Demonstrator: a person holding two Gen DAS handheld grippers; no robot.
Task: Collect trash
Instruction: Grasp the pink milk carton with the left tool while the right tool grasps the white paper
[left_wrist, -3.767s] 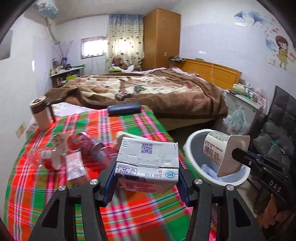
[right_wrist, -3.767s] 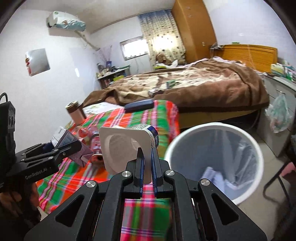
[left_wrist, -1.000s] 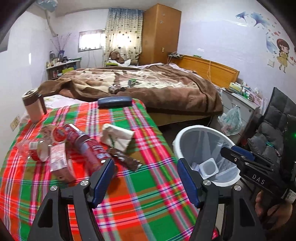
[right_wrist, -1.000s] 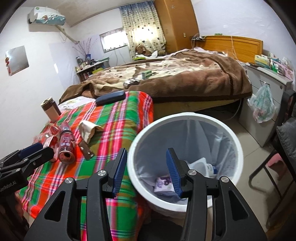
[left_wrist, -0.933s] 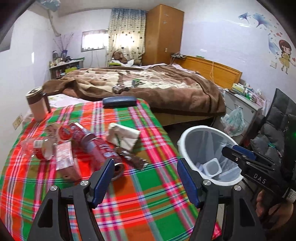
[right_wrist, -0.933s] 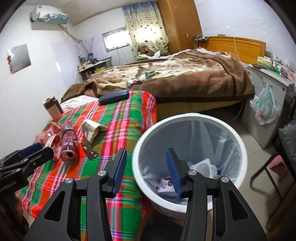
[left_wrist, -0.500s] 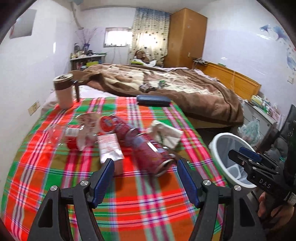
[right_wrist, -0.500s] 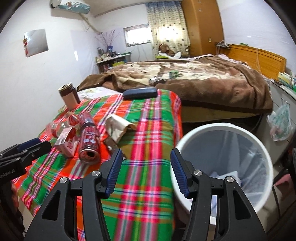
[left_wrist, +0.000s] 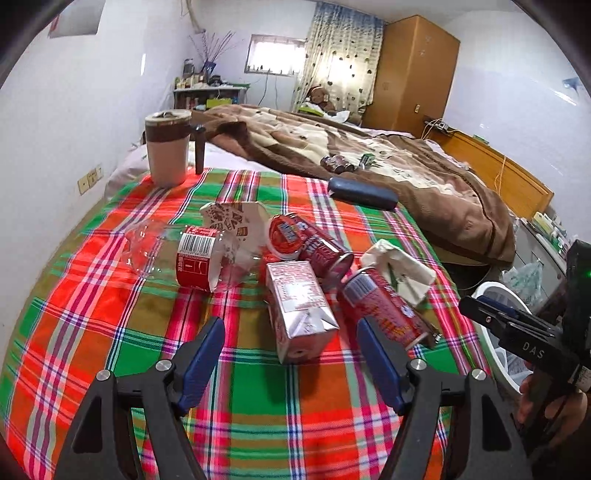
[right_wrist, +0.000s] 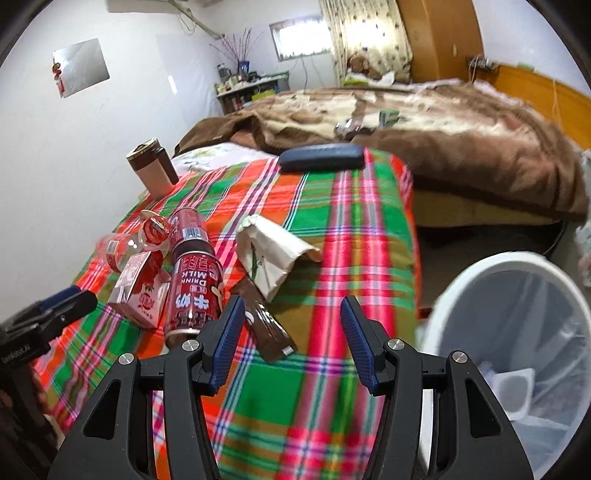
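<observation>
Trash lies on the plaid-covered table (left_wrist: 92, 317). A red-and-silver drink carton (left_wrist: 299, 308) lies just ahead of my open, empty left gripper (left_wrist: 290, 354). Two red milk cans (left_wrist: 384, 310) (left_wrist: 306, 245), a crumpled white paper bag (left_wrist: 400, 267), a clear plastic bottle (left_wrist: 177, 254) and a paper cup (left_wrist: 236, 221) lie around it. My right gripper (right_wrist: 291, 328) is open and empty over a brown wrapper (right_wrist: 267, 328), beside a red can (right_wrist: 194, 284). The white bin (right_wrist: 517, 332) stands to the right of the table.
A brown-and-beige mug (left_wrist: 168, 147) stands at the table's far left. A dark blue case (left_wrist: 362, 194) lies at the far edge. A bed with a brown blanket (left_wrist: 406, 173) is behind. The bin (left_wrist: 495, 332) holds a white cup (right_wrist: 517, 384).
Both grippers let their items go into the bin and opened. Both have since swung left from the bin toward the trash on the table and moved closer to it.
</observation>
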